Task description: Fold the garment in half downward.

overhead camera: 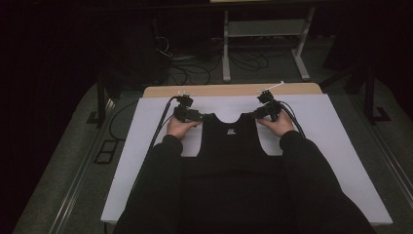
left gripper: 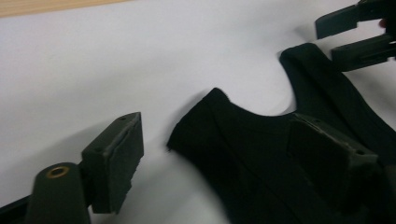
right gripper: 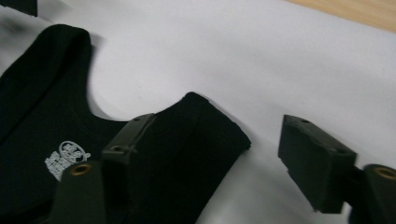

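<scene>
A black sleeveless top (overhead camera: 229, 141) lies flat on the white table cover (overhead camera: 316, 131), its neck away from the person, with a small white logo (right gripper: 67, 158) below the neckline. My left gripper (overhead camera: 198, 117) is at the top's left shoulder strap (left gripper: 205, 140). Its jaws (left gripper: 215, 123) are open; one pad (left gripper: 116, 158) rests over the bare cover and the other over the fabric, with the strap end between them, unpressed. My right gripper (overhead camera: 255, 115) straddles the right strap (right gripper: 205, 140) the same way, open (right gripper: 215, 126). The right gripper (left gripper: 329, 39) also appears at the far strap.
A strip of wooden tabletop (overhead camera: 234, 90) shows beyond the white cover. Behind the table stand a grey metal frame (overhead camera: 263, 29) and loose cables (overhead camera: 195, 68) on the floor. The person's dark sleeves (overhead camera: 160, 180) cover the garment's lower part.
</scene>
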Tool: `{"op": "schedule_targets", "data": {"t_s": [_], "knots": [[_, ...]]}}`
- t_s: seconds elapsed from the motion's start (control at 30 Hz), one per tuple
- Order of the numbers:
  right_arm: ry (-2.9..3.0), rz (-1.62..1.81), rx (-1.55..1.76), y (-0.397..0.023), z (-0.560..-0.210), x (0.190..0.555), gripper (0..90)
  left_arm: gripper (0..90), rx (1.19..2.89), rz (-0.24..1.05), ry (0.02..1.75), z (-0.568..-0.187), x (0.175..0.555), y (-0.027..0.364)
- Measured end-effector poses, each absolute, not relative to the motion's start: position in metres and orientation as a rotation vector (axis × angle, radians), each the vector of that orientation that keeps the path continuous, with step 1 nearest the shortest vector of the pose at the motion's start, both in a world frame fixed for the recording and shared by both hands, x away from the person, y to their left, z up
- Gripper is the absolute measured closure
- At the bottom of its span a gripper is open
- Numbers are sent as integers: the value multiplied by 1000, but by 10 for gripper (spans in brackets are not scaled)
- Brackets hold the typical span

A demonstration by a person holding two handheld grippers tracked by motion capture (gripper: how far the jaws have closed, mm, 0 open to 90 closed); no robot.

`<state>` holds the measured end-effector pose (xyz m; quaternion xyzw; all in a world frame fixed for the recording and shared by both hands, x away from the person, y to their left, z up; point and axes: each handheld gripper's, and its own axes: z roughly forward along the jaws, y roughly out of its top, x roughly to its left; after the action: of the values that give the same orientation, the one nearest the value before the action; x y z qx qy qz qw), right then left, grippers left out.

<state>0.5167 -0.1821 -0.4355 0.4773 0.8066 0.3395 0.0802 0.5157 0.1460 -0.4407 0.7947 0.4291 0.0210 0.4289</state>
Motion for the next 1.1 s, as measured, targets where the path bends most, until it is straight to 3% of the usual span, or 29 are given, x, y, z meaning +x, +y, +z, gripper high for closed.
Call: {"op": "schedule_targets", "data": {"t_s": [0.13, 0.37, 0.43, 0.73, 1.1], "knots": [[2409, 1010, 1445, -181, -439, 517, 450, 286, 1971, 79, 1109, -441, 515, 141], [2408, 955, 1468, -178, -443, 516, 764, 556, 2029, 125, 1162, -441, 515, 133], [2409, 954, 1488, -178, -442, 516, 816, 608, 2046, 134, 1178, -442, 515, 131], [2417, 982, 1484, -179, -440, 514, 844, 856, 2066, 206, 1234, -443, 513, 123], [2404, 1028, 1455, -183, -434, 504, 850, 882, 2065, 214, 1218, -438, 506, 120]]}}
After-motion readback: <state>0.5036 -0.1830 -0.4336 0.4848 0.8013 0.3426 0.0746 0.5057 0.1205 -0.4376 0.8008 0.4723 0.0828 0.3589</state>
